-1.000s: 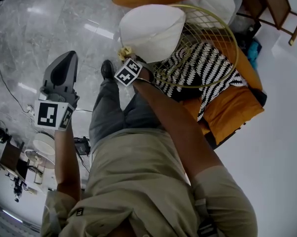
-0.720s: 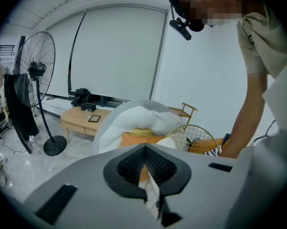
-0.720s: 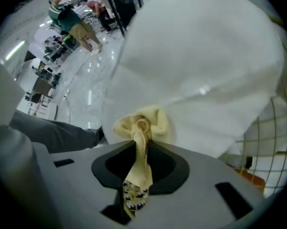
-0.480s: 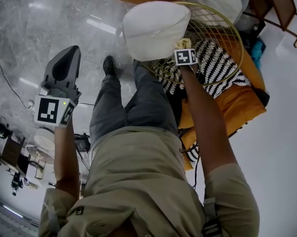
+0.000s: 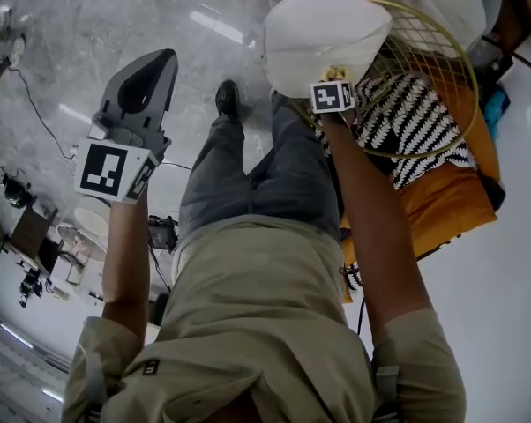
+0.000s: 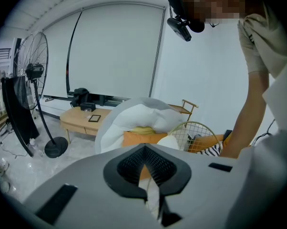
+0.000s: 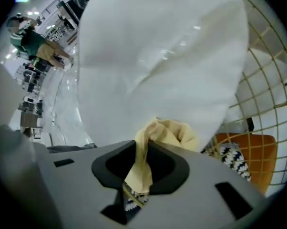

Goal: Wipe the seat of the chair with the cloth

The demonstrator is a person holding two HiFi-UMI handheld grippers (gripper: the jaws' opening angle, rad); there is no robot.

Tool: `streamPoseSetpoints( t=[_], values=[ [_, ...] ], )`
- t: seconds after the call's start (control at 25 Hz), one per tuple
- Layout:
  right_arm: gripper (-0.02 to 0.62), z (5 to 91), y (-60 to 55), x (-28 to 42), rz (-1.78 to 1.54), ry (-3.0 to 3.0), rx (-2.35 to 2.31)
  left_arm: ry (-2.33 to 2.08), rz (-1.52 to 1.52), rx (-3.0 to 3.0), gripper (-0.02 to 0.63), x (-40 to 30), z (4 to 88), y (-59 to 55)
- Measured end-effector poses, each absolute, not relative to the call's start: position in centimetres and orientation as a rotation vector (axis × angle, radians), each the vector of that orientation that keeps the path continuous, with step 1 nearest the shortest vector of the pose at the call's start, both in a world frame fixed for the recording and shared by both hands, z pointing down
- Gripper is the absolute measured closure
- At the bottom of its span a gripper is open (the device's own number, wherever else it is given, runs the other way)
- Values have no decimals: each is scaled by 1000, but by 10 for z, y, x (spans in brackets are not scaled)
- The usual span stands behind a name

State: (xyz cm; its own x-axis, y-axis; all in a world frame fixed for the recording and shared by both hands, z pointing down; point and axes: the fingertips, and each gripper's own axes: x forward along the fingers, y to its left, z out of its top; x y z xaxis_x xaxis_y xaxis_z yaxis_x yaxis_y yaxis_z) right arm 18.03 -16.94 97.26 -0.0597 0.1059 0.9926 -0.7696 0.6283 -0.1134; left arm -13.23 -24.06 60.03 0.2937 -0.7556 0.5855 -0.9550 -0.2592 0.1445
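The chair has a rounded white seat [image 5: 323, 33] [image 7: 158, 56] and a gold wire back [image 5: 429, 60] [image 7: 272, 94]. A crumpled yellow cloth [image 5: 338, 74] [image 7: 166, 131] is pressed against the near edge of the seat. My right gripper [image 5: 334, 79] [image 7: 143, 144] is shut on the cloth, and a strip of it hangs down between the jaws. My left gripper [image 5: 160, 60] [image 6: 144, 147] is held up over the floor, left of the chair. Its jaws are shut with nothing in them.
A black-and-white patterned cushion [image 5: 411, 122] [image 7: 229, 156] lies on an orange cushion [image 5: 446, 201] behind the wire back. The person's legs and a black shoe [image 5: 228, 98] stand by the chair. A floor fan [image 6: 31, 70], a low wooden table [image 6: 81, 120] and a white beanbag [image 6: 138, 116] are farther off.
My right gripper carried the cloth from the seat's left edge rightward across its near side, then stayed against the seat. The left gripper has kept its pose.
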Motion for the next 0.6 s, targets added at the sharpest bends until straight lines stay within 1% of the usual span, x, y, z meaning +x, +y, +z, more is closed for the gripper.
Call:
streamPoseSetpoints(
  t=[0.16,0.28,0.44,0.6],
  values=[
    [508,958,-123,94,877,-1639,390,-1525,584,2093,591,-146,597,-231],
    [509,934,-108,69,817,-1697,280,-1529,571,2132,591,-150,583,-227],
    [509,907,-106,80,768,-1684,260,-1557,547,2169,591,-161,556,-223],
    [509,872,-132,108,715,-1714,371,-1546,566,2207,591,-174,532,-211]
  ],
)
